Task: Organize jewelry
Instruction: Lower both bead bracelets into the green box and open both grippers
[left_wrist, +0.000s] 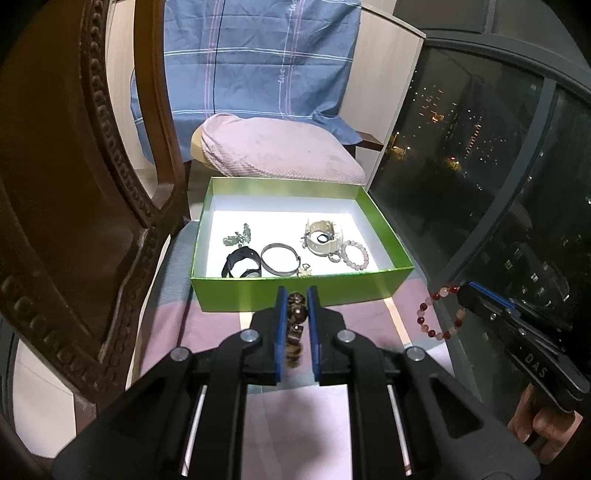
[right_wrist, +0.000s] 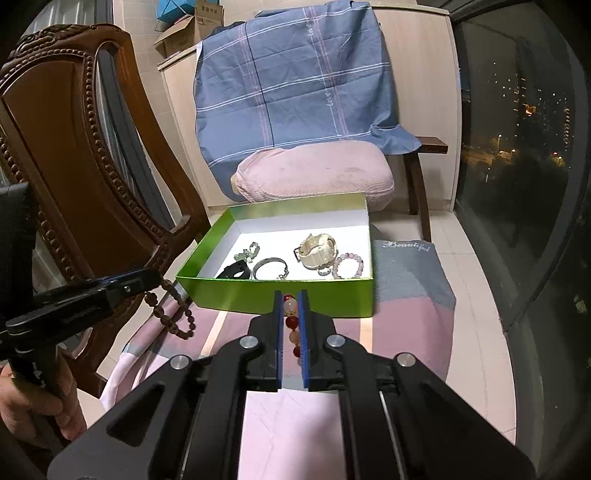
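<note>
My left claw (left_wrist: 296, 295) pinched a brown bead bracelet (left_wrist: 295, 332) and my right claw (right_wrist: 291, 295) a red bead bracelet (right_wrist: 291, 325), both just before the green box (left_wrist: 295, 293), which held a cream watch (left_wrist: 323, 236), a metal bangle (left_wrist: 279, 258) and a pink bead bracelet (left_wrist: 354, 254).

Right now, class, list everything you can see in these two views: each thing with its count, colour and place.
Box: one, green, white inside, on the cloth.
Watch: one, cream, in the box, right.
Bead bracelet: one, pale pink, in the box, beside the watch.
Bangle: one, silver, in the box, middle.
Strap: one, black, in the box, left.
Brown beads: one string, hanging from the left hand-held gripper.
Red beads: one bracelet, red and pink, in the right hand-held gripper.
Chair: one, brown, left.
Cushion: one, pink, behind the box.
</note>
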